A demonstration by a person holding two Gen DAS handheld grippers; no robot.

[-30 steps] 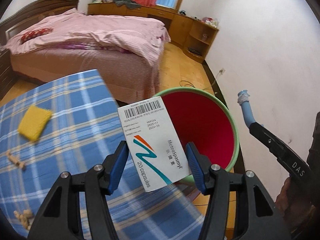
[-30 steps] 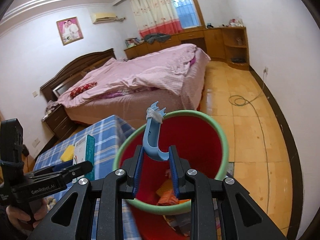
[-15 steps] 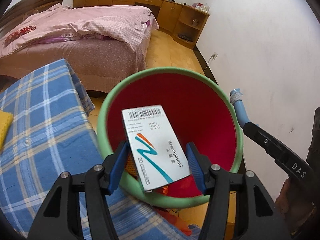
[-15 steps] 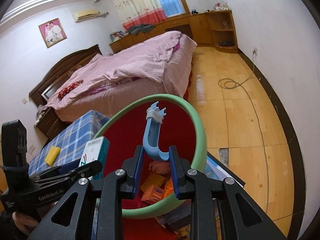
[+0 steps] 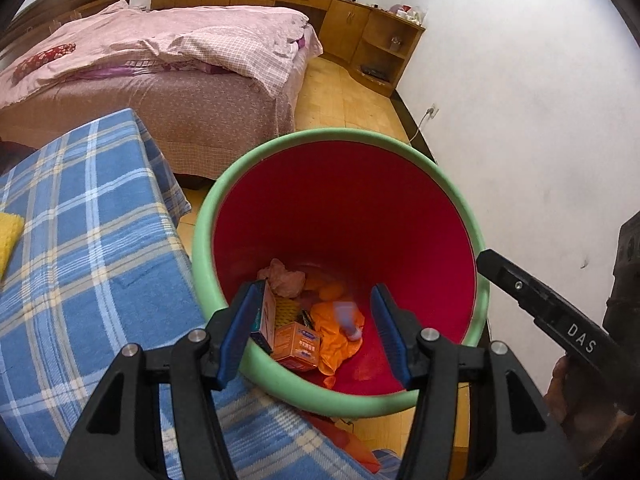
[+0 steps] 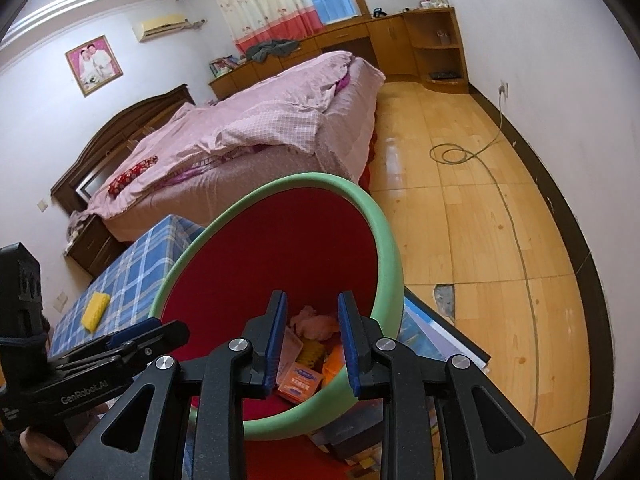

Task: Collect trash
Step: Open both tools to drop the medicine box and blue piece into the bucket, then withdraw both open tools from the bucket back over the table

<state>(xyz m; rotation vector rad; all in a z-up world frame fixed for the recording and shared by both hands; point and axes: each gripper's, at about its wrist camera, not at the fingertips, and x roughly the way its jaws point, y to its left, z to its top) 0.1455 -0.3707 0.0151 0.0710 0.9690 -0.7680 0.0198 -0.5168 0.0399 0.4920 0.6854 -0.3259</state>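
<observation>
Both your left gripper and right gripper hang open and empty over the green-rimmed red plastic bin; next, pinch the light, squashy yellow sponge at nine o'clock across its sides.

A home bedroom is showing here: a bed under a rumpled pink quilt is filling the middle. Behind the bed, wooden cabinets are lining the curtained window, and a framed portrait is hanging above its headboard.

We cannot identify the blurred pale-blue object inside the bin (possibly caught mid-fall). The left pad hides part of a box; its print is unreadable.
</observation>
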